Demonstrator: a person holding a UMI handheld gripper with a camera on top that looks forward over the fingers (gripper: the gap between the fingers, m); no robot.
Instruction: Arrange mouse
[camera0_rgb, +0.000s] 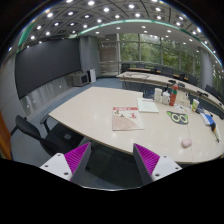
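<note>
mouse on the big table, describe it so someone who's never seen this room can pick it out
Start at the large pale table that fills the room ahead of the open claw. Follow its near edge to the side where the clutter sits, past the reddish booklet lying flat mid-table. The mouse is the small rounded pinkish-white lump alone near that edge, lower and smoother than the upright bottles behind it.
</note>
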